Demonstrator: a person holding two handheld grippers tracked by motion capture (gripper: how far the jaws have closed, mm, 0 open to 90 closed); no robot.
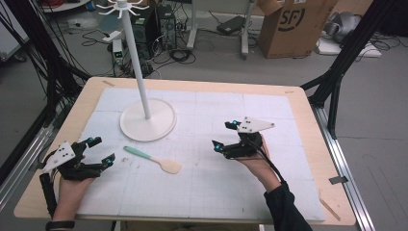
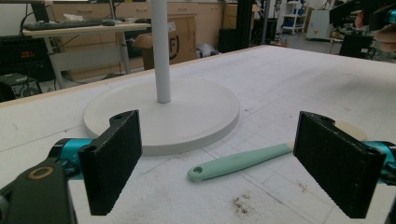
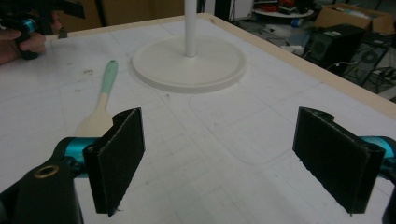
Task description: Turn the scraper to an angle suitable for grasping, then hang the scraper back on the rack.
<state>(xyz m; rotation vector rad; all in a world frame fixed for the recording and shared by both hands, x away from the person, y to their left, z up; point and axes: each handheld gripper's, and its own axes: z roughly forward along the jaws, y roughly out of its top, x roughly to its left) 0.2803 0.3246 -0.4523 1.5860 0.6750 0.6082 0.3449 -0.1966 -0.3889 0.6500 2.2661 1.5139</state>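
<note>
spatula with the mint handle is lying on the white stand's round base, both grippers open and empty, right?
Not quite: the spatula lies flat on the white mat, just in front of the stand's round base, not on it. The high view shows a gap between them. The rest holds: the left gripper and right gripper are both open and empty.

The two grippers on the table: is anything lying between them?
Yes. In the high view, a spatula with a mint-green handle lies flat on the white mat between the left gripper and the right gripper, nearer the left one.
</note>
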